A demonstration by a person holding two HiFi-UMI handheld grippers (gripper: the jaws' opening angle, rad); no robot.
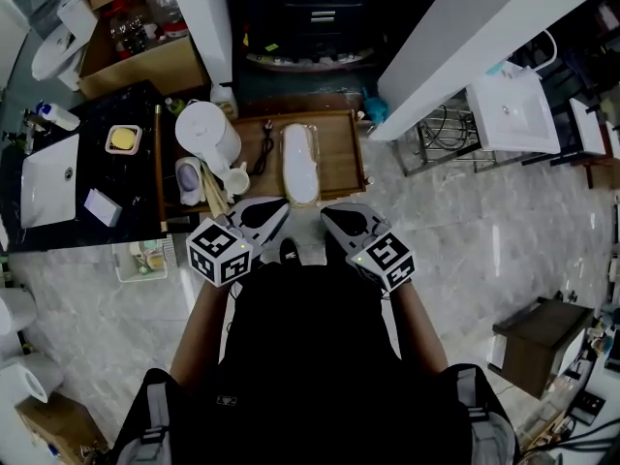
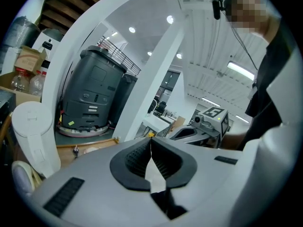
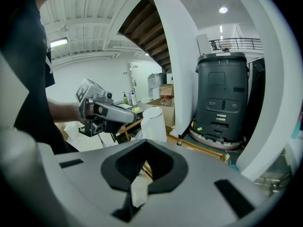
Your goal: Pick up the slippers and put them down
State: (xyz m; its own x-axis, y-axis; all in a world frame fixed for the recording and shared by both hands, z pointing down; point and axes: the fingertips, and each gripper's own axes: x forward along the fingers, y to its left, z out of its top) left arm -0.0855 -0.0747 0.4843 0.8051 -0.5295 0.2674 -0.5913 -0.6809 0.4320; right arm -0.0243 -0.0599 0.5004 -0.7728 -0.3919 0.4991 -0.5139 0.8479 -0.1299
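Observation:
A white slipper (image 1: 300,163) lies lengthwise on a low wooden tray (image 1: 341,153) straight ahead of me. A second pale slipper (image 1: 189,181) lies at the tray's left, beside a white jug (image 1: 207,134). My left gripper (image 1: 275,213) and right gripper (image 1: 333,217) hang side by side just short of the tray's near edge, both shut with nothing between the jaws. In the left gripper view the jaws (image 2: 150,148) meet, and the right gripper (image 2: 208,122) shows beyond them. The right gripper view shows its closed jaws (image 3: 144,162), with the left gripper (image 3: 102,112) and the jug (image 3: 154,124) behind.
A black counter with a white sink (image 1: 48,177) and a small dish (image 1: 123,139) stands at left, with a cardboard box (image 1: 136,61) behind it. A white beam (image 1: 455,37) and wash basin (image 1: 511,109) are at right, with a dark stool (image 1: 538,342) nearer me. A grey cleaning machine (image 3: 222,98) stands beyond the tray.

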